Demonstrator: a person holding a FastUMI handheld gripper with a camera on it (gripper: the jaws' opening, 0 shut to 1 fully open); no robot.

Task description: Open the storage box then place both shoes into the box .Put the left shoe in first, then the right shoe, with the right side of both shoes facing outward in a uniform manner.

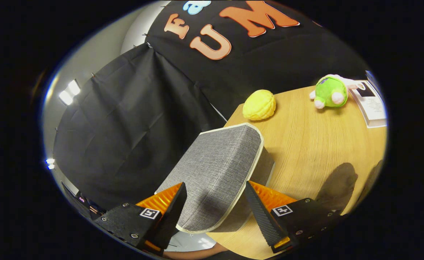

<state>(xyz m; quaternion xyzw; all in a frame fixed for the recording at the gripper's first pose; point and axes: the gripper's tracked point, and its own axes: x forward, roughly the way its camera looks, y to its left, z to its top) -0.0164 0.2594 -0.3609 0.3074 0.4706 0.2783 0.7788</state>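
The storage box's grey fabric lid point(219, 162), edged with cream piping, is tilted up off the wooden table point(305, 144). Its near end lies between my fingers, and the box body under it is hidden. My gripper point(214, 196) is open, with the fingers set wide apart. One fingertip point(177, 206) rests against one side of the lid. The other fingertip point(257, 207) stands at the lid's shaded side wall. I cannot tell whether either finger presses on the fabric. The whole view is rolled to one side.
Beyond the lid, a yellow knobbly toy point(258, 104) sits at the table's far corner. A green plush toy point(330, 91) lies farther along, beside a white printed sheet point(372, 104). Black cloth walls close the booth behind the table.
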